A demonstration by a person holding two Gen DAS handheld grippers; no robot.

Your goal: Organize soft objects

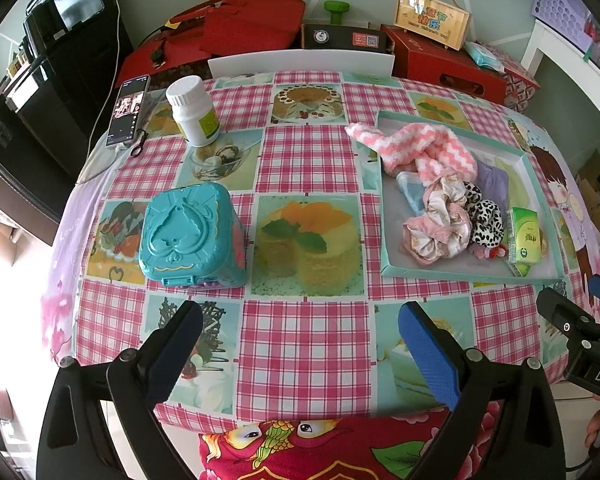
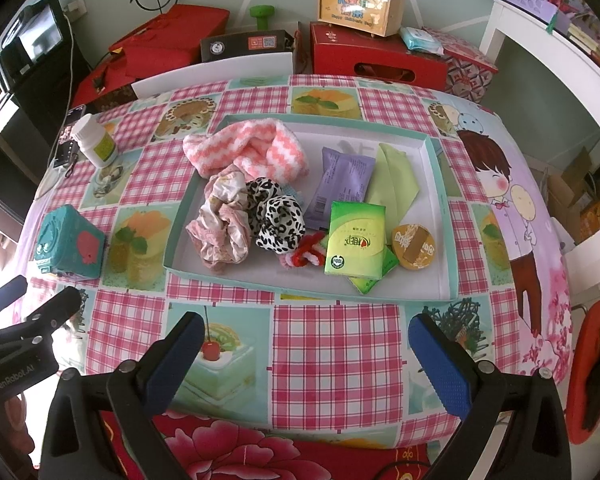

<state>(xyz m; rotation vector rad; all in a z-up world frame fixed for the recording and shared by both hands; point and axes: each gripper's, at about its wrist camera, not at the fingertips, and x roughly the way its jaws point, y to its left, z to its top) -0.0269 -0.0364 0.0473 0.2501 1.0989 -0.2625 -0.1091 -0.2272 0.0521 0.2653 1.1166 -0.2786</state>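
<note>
A shallow white tray (image 2: 380, 292) with a teal rim sits on the table and shows in the left wrist view (image 1: 440, 270) too. In it lie a pink-and-white fuzzy cloth (image 2: 244, 148), a pink floral scrunchie (image 2: 220, 224), a leopard scrunchie (image 2: 276, 220), a small red-and-white hair tie (image 2: 306, 256), a green tissue pack (image 2: 356, 240), a purple packet (image 2: 342, 180) and a round yellow item (image 2: 414, 247). A teal box (image 1: 188, 236) stands closed on the left. My left gripper (image 1: 300, 356) and right gripper (image 2: 306, 364) are open and empty above the table's near edge.
A white pill bottle (image 1: 194, 110) and a phone (image 1: 128, 110) lie at the far left of the checked tablecloth (image 1: 312, 344). Red boxes (image 2: 376, 56), a wooden case (image 2: 360, 4) and a chair back (image 1: 300, 62) stand behind the table. A flowered cushion (image 2: 236, 452) lies below the near edge.
</note>
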